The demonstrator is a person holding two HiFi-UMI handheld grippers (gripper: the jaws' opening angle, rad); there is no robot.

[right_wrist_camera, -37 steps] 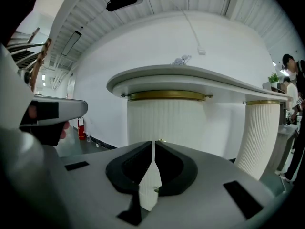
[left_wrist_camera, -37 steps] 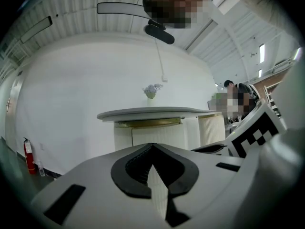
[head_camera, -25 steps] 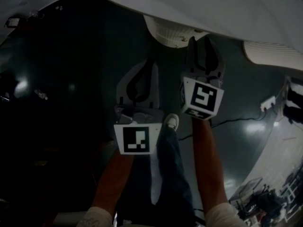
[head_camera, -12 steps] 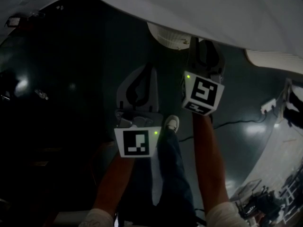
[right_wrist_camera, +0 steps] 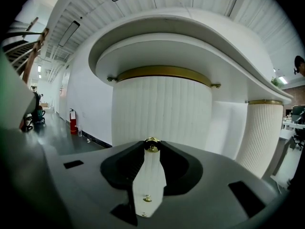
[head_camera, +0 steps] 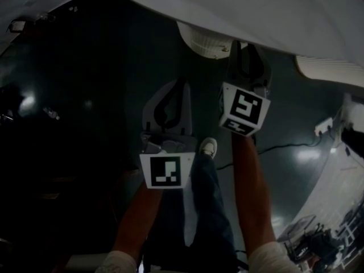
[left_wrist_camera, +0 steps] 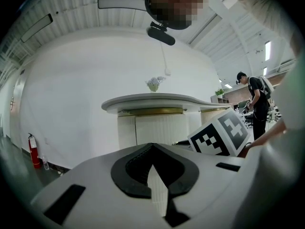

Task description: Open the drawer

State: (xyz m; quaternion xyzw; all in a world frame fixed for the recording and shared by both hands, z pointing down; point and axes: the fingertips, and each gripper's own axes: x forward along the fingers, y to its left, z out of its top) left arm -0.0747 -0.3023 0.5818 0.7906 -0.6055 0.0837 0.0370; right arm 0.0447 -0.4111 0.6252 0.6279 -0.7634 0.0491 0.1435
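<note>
A white fluted round cabinet [right_wrist_camera: 162, 109] stands under a curved counter; a small gold knob [right_wrist_camera: 152, 144] sticks out of its front, with two more knobs [right_wrist_camera: 147, 199] lower down. My right gripper [right_wrist_camera: 152, 148] reaches level to the cabinet [head_camera: 207, 38]. Its jaws have just been closing, and the top knob sits between the fingertips and fills their gap; I see no firm pinch. In the head view the right gripper [head_camera: 243, 49] is right at the cabinet. My left gripper [head_camera: 182, 87] hangs back beside it, its tips touching, with nothing held [left_wrist_camera: 152, 147].
The white counter top [head_camera: 267, 10] overhangs both grippers. A second fluted column [right_wrist_camera: 261, 132] stands to the right. Below are my leg and shoe [head_camera: 207, 147] on a dark glossy floor, with a cable and power strip [head_camera: 323, 125]. A person [left_wrist_camera: 257, 104] stands far right.
Both grippers stay almost where they were. Green lights that glowed on both marker cubes half a second ago are off now.
</note>
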